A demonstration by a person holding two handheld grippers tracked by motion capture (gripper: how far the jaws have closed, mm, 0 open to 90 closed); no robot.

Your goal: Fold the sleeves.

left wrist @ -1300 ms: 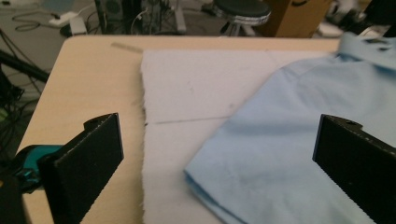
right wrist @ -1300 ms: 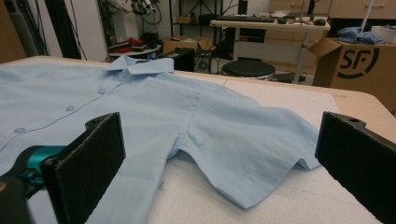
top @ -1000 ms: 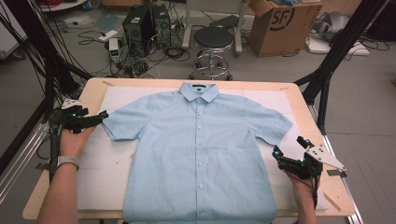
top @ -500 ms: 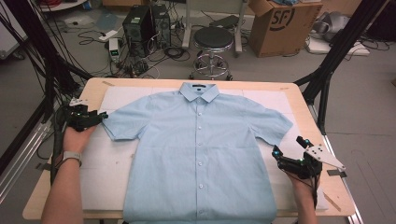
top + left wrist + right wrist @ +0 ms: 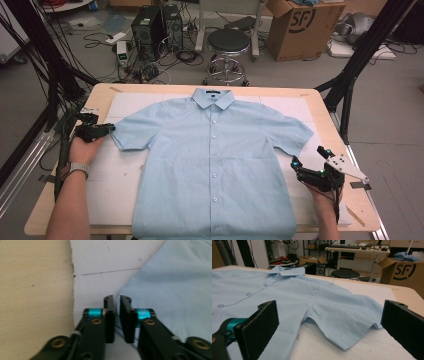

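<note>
A light blue short-sleeved shirt (image 5: 215,165) lies flat and buttoned on a white mat (image 5: 120,175), collar toward the far edge. My left gripper (image 5: 109,129) is at the outer hem of the shirt's left sleeve (image 5: 137,131). Its jaws have just been closing and now stand almost together in the left gripper view (image 5: 117,298), with the edge of the sleeve (image 5: 175,290) running in between them. My right gripper (image 5: 307,156) rests near the table's right front, just outside the right sleeve (image 5: 295,134). Its jaws stand wide open (image 5: 332,306) with the sleeve's hem (image 5: 352,322) lying ahead, untouched.
The mat covers most of a wooden table (image 5: 330,107). Black frame poles (image 5: 357,60) rise on both sides. On the floor beyond the far edge stand a round stool (image 5: 228,42), a computer tower (image 5: 150,27) with cables, and a cardboard box (image 5: 300,25).
The left gripper's jaws went from open to nearly together at the left sleeve's hem, and the hand shifted slightly. The right gripper and the shirt stayed put.
</note>
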